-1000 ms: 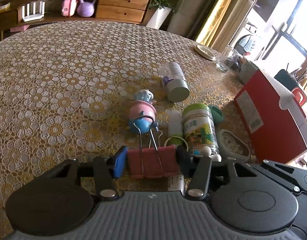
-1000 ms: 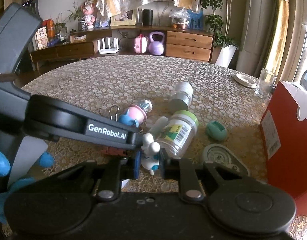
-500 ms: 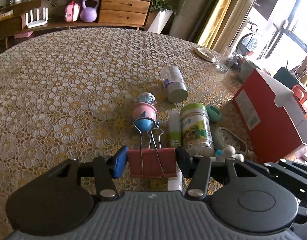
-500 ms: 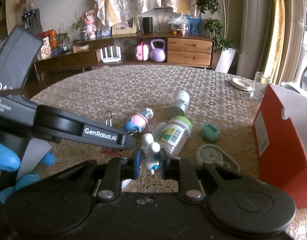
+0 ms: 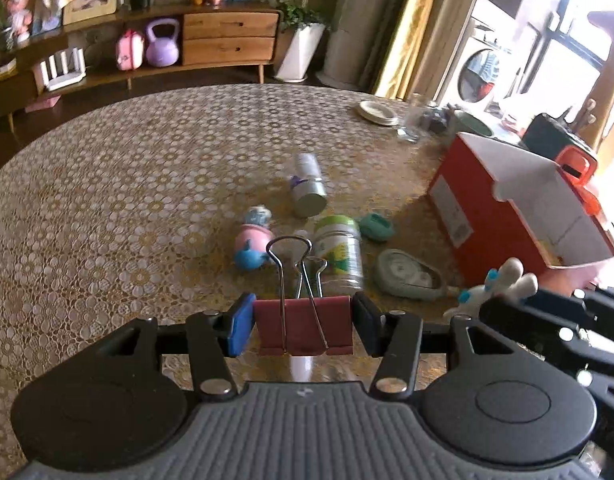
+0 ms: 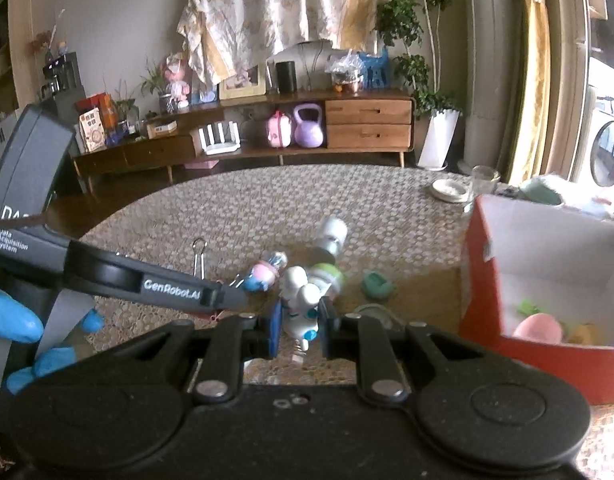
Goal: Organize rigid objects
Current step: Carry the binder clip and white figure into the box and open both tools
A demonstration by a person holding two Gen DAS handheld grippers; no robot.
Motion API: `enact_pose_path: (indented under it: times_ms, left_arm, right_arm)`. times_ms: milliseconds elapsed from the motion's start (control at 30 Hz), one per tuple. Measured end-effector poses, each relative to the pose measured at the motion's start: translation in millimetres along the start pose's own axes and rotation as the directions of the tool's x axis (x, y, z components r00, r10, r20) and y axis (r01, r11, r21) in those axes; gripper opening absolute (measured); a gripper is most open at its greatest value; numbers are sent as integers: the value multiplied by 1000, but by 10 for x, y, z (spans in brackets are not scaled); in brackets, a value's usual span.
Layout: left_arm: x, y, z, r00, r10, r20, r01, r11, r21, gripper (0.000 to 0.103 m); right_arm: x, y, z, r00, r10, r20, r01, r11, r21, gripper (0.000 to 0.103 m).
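We see left gripper (image 5: 303, 330) clamped on red binder clip (image 5: 303, 330), above table (image 5: 107, 200). Right gripper (image 6: 300, 320) pinches white toy figure (image 6: 301, 300). Only right view shows red box (image 6: 483, 280) interior: pink, yellow items.

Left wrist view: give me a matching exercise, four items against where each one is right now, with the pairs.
Items:
1. red binder clip
2. white bunny figurine
3. green-lidded jar
4. drinking glass

Places:
A. lying on its side on the tablecloth
B. clamped in the right gripper
C. standing upright beyond the red box
D. clamped in the left gripper

Pairs: 1-D, 2-B, 3-A, 4-C
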State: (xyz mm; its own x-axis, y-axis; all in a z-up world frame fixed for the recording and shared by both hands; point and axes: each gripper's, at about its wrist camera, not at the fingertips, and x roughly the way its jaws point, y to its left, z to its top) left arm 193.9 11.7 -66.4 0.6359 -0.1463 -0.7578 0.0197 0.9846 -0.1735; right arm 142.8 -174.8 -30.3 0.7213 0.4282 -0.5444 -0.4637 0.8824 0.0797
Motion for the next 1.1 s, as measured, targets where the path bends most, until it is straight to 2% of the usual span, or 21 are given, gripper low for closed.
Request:
enact_pose_path:
  times_ms: [200, 467, 833, 1100]
  left_arm:
    - [-222, -324, 83, 1000, -10, 2, 9, 998, 60, 52]
    - [-440, -837, 255, 998, -60, 32, 54, 984, 168, 52]
    - [-355, -1458, 489, 996, -87, 35, 73, 949, 308, 52]
    - [-138, -1913, 679, 994, -108, 7, 98, 926, 364, 52]
  right_arm:
    - [-283, -188, 135, 999, -23, 28, 23, 1000, -1, 18]
    - [-550, -575, 273, 992, -101, 73, 100, 995, 21, 18]
    - [-708, -1144, 386, 976, -198, 95, 194, 980, 54, 18]
    - [-685, -1728, 357, 951, -300, 76, 292, 951, 102, 18]
